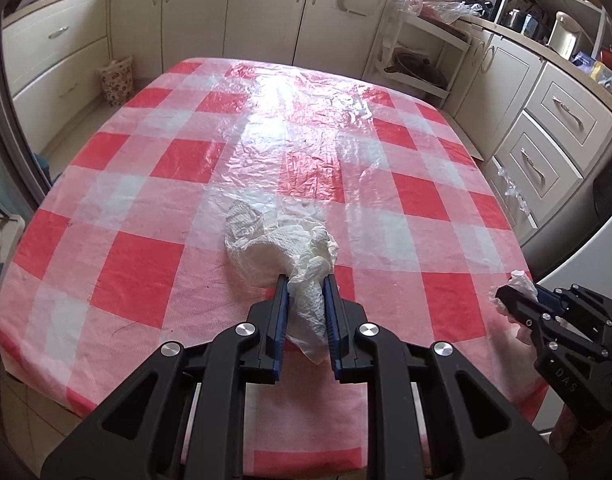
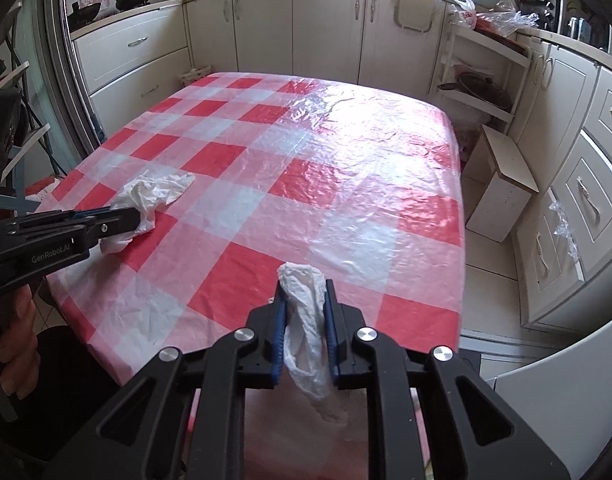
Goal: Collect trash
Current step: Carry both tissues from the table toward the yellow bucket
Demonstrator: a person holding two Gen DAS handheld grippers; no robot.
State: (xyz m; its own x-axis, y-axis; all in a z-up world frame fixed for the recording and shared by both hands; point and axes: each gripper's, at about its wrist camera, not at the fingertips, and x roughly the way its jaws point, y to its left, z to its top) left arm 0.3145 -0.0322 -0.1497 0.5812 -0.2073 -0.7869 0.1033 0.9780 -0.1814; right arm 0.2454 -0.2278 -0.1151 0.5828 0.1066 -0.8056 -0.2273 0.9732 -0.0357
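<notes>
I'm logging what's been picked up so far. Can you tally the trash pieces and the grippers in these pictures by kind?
Crumpled white paper towels: 2, a larger one pinched by the left gripper and a smaller one pinched by the right gripper
Black two-finger grippers with blue pads: 2
Total: 4
</notes>
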